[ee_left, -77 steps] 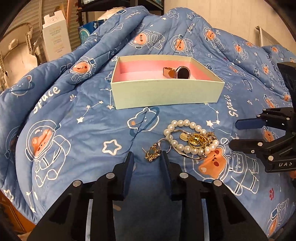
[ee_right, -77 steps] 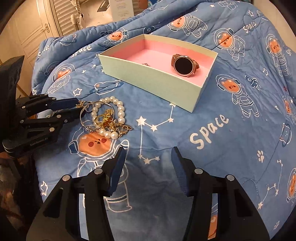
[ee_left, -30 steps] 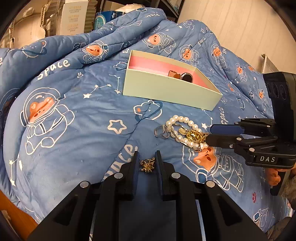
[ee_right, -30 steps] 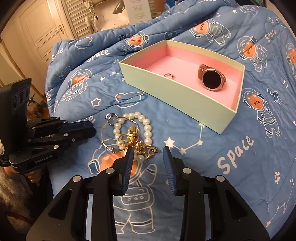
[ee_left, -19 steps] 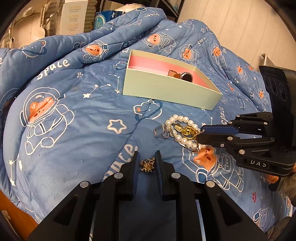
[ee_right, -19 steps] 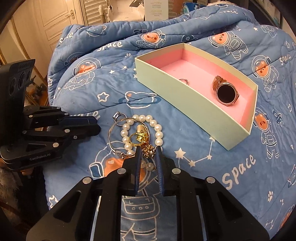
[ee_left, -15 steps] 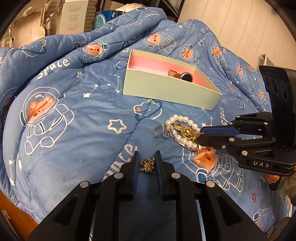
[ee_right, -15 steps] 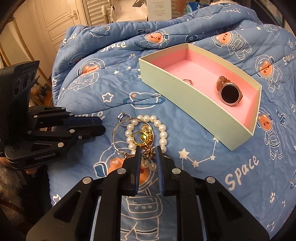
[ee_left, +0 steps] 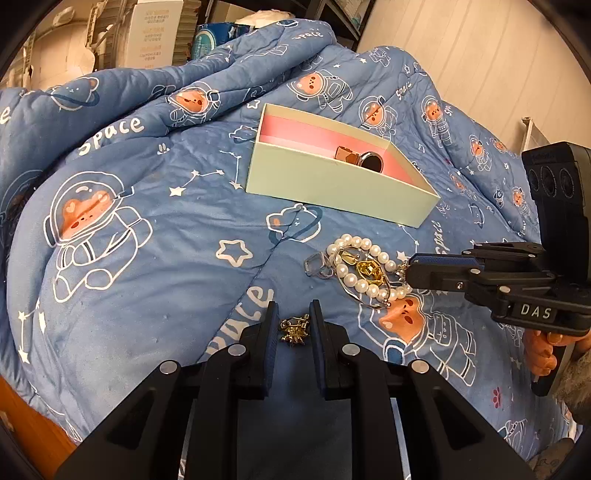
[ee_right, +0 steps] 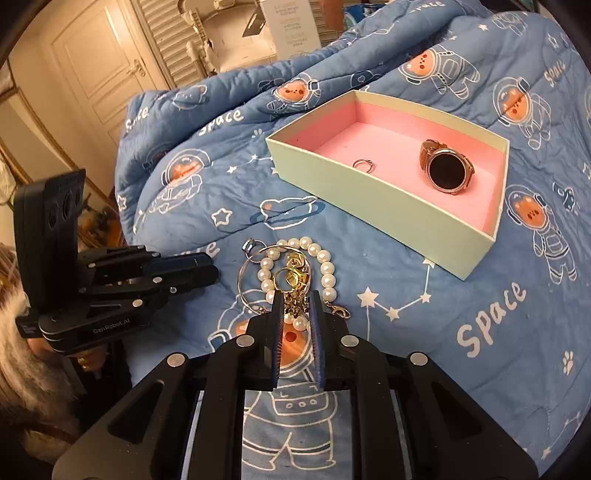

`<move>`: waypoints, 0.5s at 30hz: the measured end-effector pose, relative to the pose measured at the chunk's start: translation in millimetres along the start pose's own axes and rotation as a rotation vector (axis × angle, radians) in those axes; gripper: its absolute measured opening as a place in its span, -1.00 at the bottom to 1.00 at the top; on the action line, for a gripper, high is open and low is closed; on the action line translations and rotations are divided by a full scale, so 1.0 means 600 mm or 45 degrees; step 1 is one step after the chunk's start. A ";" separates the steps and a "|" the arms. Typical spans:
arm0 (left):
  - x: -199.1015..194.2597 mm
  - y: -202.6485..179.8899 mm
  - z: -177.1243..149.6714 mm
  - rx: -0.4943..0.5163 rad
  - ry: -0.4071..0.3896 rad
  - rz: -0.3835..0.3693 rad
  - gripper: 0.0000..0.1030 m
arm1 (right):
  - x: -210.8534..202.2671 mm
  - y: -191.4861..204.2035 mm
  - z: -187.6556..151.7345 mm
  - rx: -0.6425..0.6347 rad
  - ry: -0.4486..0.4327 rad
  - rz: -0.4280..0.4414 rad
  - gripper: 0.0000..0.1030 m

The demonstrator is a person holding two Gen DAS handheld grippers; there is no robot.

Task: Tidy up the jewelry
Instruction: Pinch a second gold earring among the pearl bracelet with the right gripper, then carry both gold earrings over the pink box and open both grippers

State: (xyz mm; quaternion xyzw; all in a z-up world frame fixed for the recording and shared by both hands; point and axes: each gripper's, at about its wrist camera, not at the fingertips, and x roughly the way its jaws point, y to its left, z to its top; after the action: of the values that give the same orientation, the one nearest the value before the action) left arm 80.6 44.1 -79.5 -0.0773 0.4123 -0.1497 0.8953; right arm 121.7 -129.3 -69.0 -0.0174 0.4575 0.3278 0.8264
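1. A blue quilt [ee_left: 155, 236] printed with astronaut bears, stars and the word "Space" covers the bed, rumpled into folds toward the back
2. A white panelled door [ee_right: 92, 70] with a lever handle stands beyond the quilt, beside louvred shutters [ee_right: 166, 40]
3. A tall white carton [ee_left: 153, 33] (its print too small to read) stands behind the quilt, next to a round blue pack [ee_left: 216, 33]
4. Pale panelled wall [ee_left: 480, 62] runs along the far side

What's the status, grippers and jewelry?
Left gripper shut on a gold charm. Right gripper shut on the gold chain in the pearl bracelet tangle. Watch and ring in box. Nothing in the way.
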 end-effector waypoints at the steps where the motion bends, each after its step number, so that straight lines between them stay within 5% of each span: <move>1: -0.005 -0.001 0.000 0.000 -0.007 -0.004 -0.68 | -0.005 -0.005 0.000 0.035 -0.009 0.023 -0.72; 15: -0.046 -0.039 0.050 0.068 -0.106 -0.057 -0.68 | -0.050 -0.024 -0.001 0.122 -0.099 0.022 -0.72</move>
State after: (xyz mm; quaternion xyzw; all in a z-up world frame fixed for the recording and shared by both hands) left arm 81.6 31.7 -34.5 -0.0688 0.3687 -0.1774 0.9099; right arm 118.1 -156.5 -50.0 0.0388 0.4402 0.3131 0.8406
